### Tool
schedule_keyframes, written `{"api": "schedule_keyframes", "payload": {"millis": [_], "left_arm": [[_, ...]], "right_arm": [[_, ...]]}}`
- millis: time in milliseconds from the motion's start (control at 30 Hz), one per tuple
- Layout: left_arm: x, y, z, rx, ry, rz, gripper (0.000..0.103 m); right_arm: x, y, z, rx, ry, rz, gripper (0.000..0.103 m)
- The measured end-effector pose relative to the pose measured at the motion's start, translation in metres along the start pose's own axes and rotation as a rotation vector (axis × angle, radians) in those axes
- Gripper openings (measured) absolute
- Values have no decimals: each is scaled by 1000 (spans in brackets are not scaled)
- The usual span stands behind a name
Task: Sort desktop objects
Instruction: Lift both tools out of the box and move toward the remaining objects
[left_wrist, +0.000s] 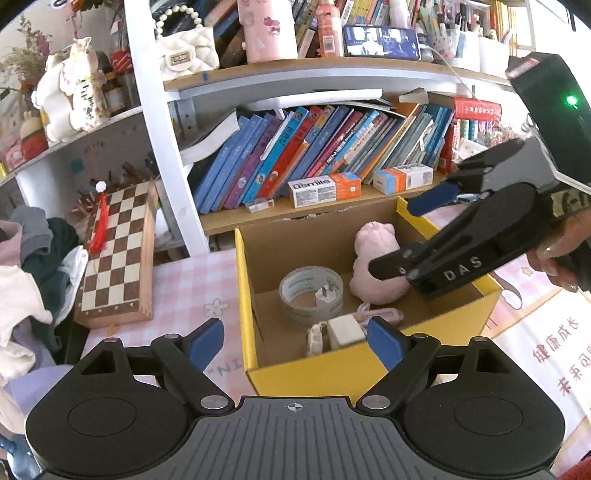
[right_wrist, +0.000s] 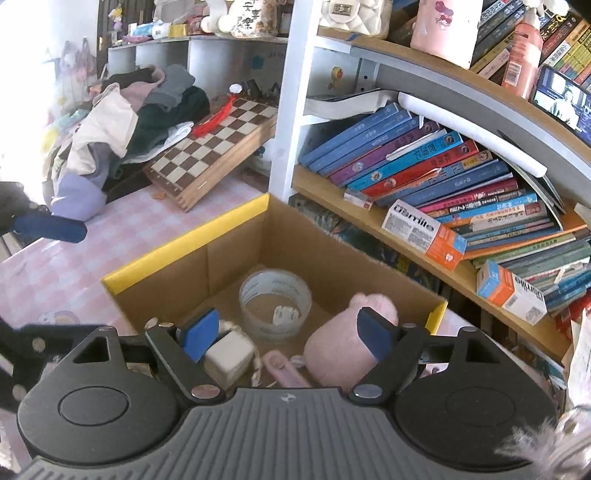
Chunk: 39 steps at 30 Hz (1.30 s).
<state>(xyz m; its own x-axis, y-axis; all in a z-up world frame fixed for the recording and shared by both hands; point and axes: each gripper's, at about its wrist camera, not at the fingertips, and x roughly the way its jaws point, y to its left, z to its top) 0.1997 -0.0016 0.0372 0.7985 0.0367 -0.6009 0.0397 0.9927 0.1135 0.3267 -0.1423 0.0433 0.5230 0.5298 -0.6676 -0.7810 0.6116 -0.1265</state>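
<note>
Left gripper w/ blue pads is spread wide, nothing between the jaws, hovering at the near wall of the yellow-rimmed cardboard box. Right gripper likewise spread and empty, above the box's contents; in the left view it reaches in from the right over the far corner, held by a hand. Inside the box: pink plush toy sitting toward the right side, clear tape roll standing flat in the middle w/ a small white bit inside its ring, white cube charger w/ cable near the front wall, pink slim gadget just beside it. Box sits on a pink checked tablecloth. Wooden chessboard leans left of the box, clothes pile beyond it. Bookshelf w/ slanted books and toothpaste cartons is close behind the box's back wall; open cloth remains on the box's left.
</note>
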Motion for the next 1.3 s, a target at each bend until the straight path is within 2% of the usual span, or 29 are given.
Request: {"api": "schedule_keyframes", "payload": {"millis": [500, 933, 1300], "left_arm": [[-31, 14, -32, 2, -3, -59, 88], [-47, 22, -62, 9, 24, -97, 88], [-50, 27, -85, -10, 56, -80, 88]], "right_arm": [[-42, 43, -33, 66, 11, -90, 85], [-69, 70, -76, 168, 27, -186, 89], [-71, 89, -110, 241, 59, -276, 95]]}}
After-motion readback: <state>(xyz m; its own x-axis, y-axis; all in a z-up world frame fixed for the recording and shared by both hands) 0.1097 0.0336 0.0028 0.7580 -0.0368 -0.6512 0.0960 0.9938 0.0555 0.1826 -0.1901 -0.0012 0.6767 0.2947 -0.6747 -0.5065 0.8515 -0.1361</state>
